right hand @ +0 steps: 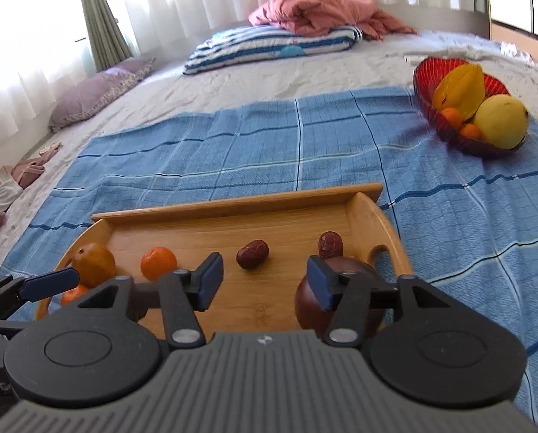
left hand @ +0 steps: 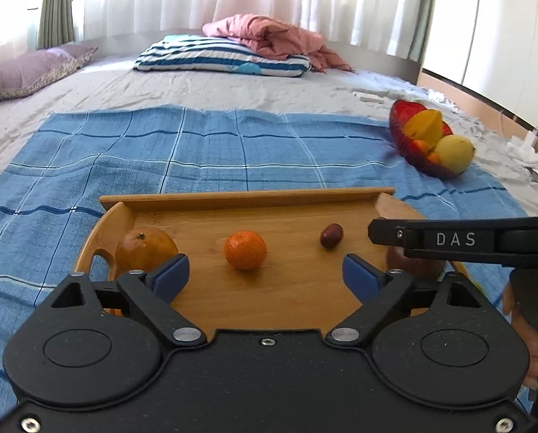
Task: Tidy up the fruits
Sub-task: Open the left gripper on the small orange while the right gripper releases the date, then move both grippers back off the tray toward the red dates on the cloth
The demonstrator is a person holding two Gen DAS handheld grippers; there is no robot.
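The left tongs (left hand: 265,276) are sitting closest to the lens, blue pads spread wide and gripping nothing, hanging over the near edge of the wooden tray (left hand: 247,195). Right between those pads, at twelve o'clock, a small orange mandarin (left hand: 245,249) is resting on the tray floor, untouched. At ten o'clock from it a larger brownish-orange fruit (left hand: 146,249) is sitting against the tray's left handle, and at two o'clock a dark red date (left hand: 331,235) is lying on the wood. The right tongs (right hand: 264,281) are also released, pads apart with bare tray between them. Just behind the right-hand pad a big dark red fruit (right hand: 307,306) is sitting in the tray's near right corner, and a second date (right hand: 329,244) is lying at its twelve o'clock, near the right handle. The first date is showing up at eleven o'clock from those tongs. In the left view a person's hand (left hand: 527,342) is wrapping round the black handle at four o'clock.

Moving outward, the tray is lying on a blue checked cloth (right hand: 305,144) spread over the bed (left hand: 196,86). At two o'clock, well apart from the tray, a red bowl (right hand: 428,72) is holding a yellow starfruit (right hand: 460,88), a yellow-green round fruit (right hand: 500,121) and small oranges. At the far end a striped pillow (left hand: 218,56) is carrying a pink blanket (left hand: 276,36).
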